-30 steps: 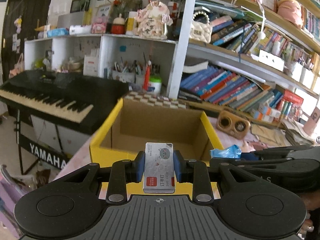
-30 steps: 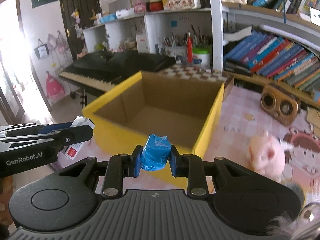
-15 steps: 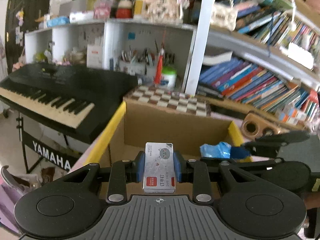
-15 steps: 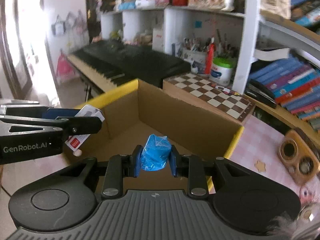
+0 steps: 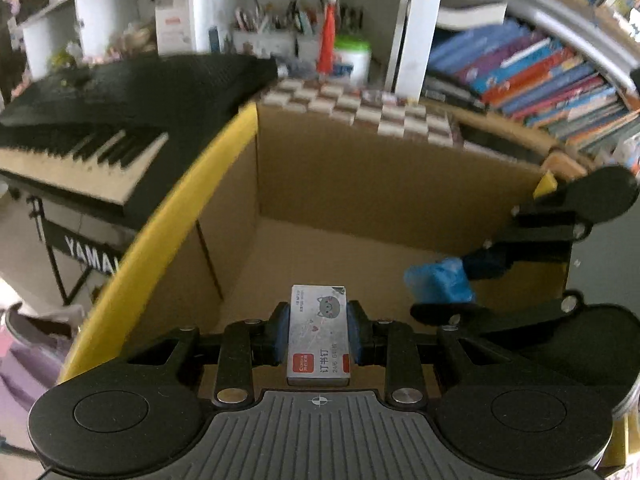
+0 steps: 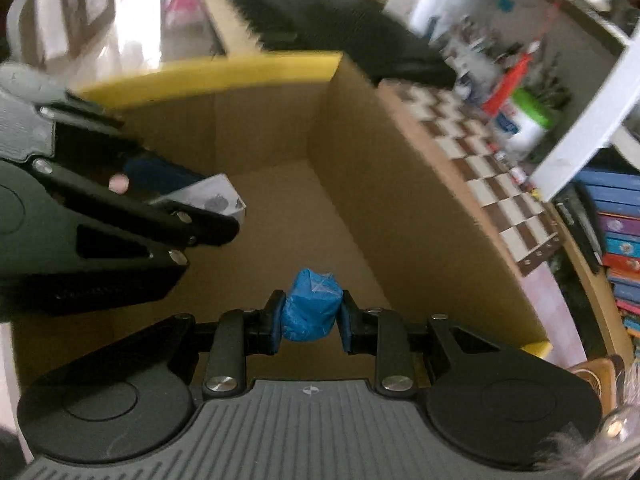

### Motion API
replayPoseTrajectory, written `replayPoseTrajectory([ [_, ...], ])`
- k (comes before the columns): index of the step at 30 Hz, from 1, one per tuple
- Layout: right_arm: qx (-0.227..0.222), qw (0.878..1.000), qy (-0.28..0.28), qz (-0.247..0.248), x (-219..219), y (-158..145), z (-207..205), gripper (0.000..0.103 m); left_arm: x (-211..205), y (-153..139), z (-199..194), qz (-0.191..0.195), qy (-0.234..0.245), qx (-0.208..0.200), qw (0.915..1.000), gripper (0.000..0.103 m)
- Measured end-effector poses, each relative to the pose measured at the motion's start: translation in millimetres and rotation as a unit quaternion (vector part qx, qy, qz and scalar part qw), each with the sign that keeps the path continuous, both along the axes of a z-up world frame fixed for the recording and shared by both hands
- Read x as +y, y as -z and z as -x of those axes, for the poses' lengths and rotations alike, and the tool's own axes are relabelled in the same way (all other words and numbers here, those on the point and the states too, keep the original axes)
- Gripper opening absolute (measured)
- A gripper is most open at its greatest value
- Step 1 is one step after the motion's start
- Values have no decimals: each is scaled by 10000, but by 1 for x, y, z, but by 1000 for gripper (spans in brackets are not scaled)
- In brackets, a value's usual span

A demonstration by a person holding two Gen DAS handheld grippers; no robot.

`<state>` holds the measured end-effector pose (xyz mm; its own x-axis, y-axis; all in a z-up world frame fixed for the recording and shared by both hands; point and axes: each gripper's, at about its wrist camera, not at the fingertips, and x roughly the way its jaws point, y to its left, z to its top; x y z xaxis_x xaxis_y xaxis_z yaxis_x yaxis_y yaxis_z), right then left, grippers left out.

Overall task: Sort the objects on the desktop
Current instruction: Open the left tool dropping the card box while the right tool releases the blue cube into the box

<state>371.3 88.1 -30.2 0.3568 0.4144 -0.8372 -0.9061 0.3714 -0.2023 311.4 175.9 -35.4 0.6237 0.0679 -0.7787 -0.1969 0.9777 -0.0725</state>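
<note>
Left gripper (image 5: 319, 334): I have it clamped on the staple box (image 5: 319, 336) — blue pads pressed to both long sides, low centre of the left wrist view.
Staple box: grey-white, a cat drawing and a red label on its face; held over the carton's open mouth.
Right gripper (image 6: 308, 316): I have it pinched tight on the blue wrapped lump (image 6: 310, 306), low centre of the right wrist view.
Blue wrapped lump: crinkled blue, held above the carton floor — also seen at right of the left wrist view.
Cardboard carton (image 5: 360, 176): brown inside, yellow outside, fills the middle of both views.
Chessboard (image 5: 360, 106): just behind the far carton wall.
Keyboard (image 5: 100, 120): black, upper left.
Books (image 5: 540, 76): shelf row, upper right.
</note>
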Motion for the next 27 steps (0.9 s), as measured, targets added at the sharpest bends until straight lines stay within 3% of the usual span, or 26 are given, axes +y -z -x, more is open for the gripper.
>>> replayPoseTrajectory([
  [5, -158, 9973, -473, 542, 9, 10, 6, 25, -1, 0, 0, 44, 13, 46, 10000, 28],
  [11, -831, 9840, -1219, 995, 8, 23, 15, 25, -13, -1, 7, 33, 143, 183, 9997, 28],
  [16, -1083, 9602, -2469, 733, -12, 24, 25, 25, -30, 0, 19, 56, 244, 206, 9995, 28],
  [19, -1205, 9481, -2851, 732, -19, 25, 29, 25, -37, -2, 24, 60, 223, 132, 9996, 29],
  [21, -1234, 9448, -2955, 693, -23, 25, 28, 25, -38, -3, 23, -17, 181, 112, 9998, 29],
  [24, -1117, 9502, -2847, 606, -23, 22, 24, 25, -36, -2, 19, -79, 105, 139, 9998, 32],
  [25, -1083, 9523, -2785, 624, -22, 22, 22, 30, -35, -2, 18, -29, 87, 125, 9999, 34],
  [26, -1067, 9540, -2722, 658, -21, 21, 22, 47, -34, -3, 17, 16, 62, 90, 9999, 40],
  [27, -1097, 9554, -2653, 689, -20, 21, 25, 56, -34, -4, 19, -2, -9, -11, 10000, 50],
])
